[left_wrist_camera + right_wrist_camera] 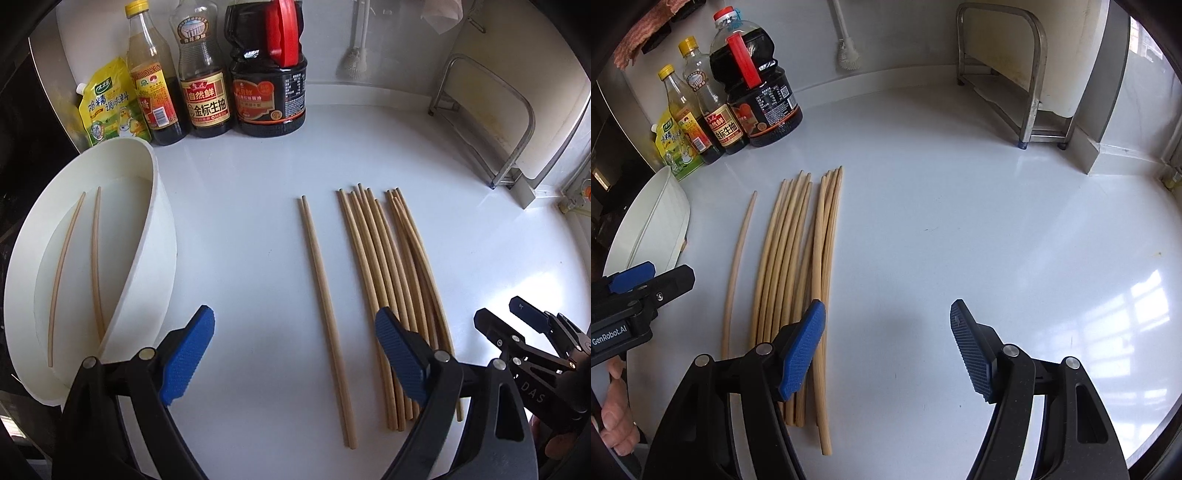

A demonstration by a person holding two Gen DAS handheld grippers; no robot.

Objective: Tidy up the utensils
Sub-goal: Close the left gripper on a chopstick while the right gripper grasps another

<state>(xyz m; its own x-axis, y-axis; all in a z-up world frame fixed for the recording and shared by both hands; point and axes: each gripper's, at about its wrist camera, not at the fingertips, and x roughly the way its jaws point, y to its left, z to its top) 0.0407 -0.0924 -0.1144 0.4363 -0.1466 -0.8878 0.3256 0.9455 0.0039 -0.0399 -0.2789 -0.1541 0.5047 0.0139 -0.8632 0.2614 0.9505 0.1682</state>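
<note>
A pair of wooden chopsticks (325, 306) lies alone on the white counter, between the jaws of my open, empty left gripper (295, 356). A pile of several more chopsticks (391, 273) lies just right of it, also in the right wrist view (798, 266). Two chopsticks (74, 269) lie inside the white tray (155, 243) at the left. My right gripper (888, 350) is open and empty, its left finger over the pile's near ends. It also shows at the right in the left wrist view (517, 325).
Sauce bottles (236, 74) and a yellow seasoning pouch (107, 103) stand along the back wall. A steel rack with a cutting board (491, 114) stands at the back right. A brush (846, 48) hangs on the wall.
</note>
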